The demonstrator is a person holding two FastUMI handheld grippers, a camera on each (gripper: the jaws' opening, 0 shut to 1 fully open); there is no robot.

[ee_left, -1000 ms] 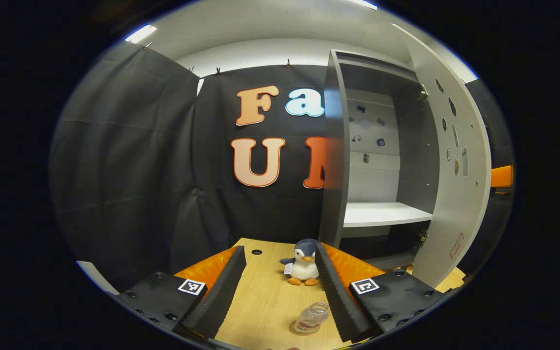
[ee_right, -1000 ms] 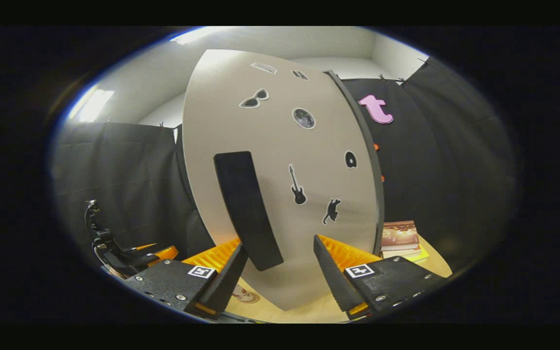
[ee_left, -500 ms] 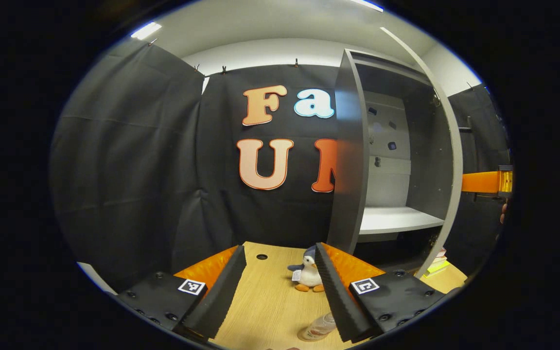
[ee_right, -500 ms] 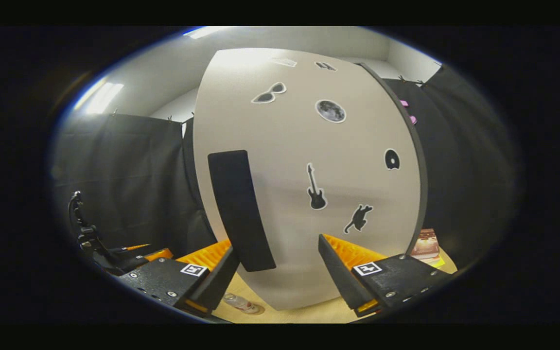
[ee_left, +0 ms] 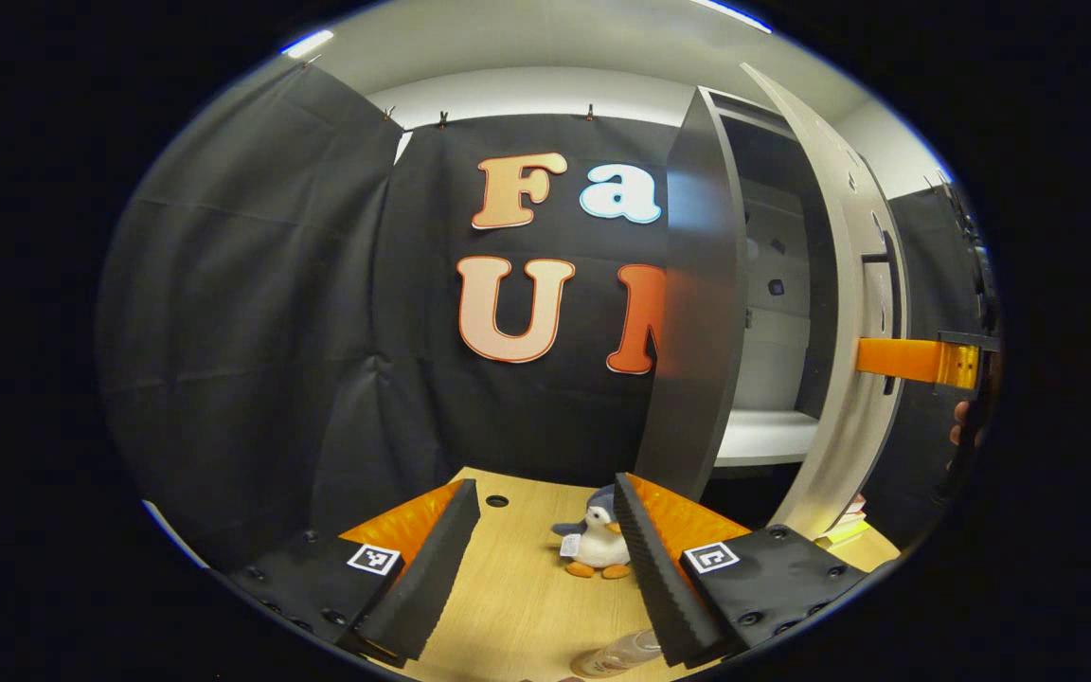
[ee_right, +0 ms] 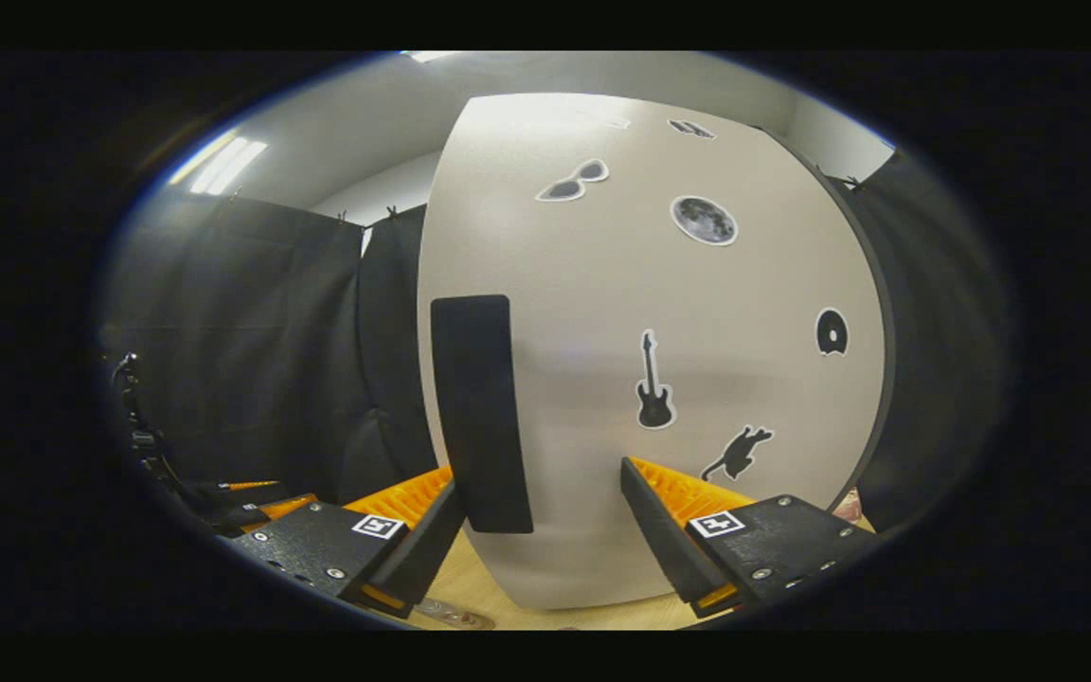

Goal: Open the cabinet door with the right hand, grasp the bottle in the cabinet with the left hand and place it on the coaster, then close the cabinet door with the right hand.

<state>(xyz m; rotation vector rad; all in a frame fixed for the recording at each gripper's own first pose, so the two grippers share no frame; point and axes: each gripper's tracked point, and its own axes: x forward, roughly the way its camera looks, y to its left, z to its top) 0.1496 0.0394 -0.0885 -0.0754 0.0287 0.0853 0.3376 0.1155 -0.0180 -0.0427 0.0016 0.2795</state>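
Jaws of right gripper [ee_right: 541, 493] wide apart, seemingly touching cabinet door [ee_right: 659, 379].

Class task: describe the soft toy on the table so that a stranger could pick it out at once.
Start at the tall grey cabinet with its door ajar. On the wooden table just before its left side sits a small plush penguin. It alone is soft: dark back, white belly, orange beak and feet, a white tag.

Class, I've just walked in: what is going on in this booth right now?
A person works two handheld grippers. The right gripper, open, is up against the cabinet door, which stands partly open. The bottle stands on the table, at the open left gripper. A toy penguin sits beyond.
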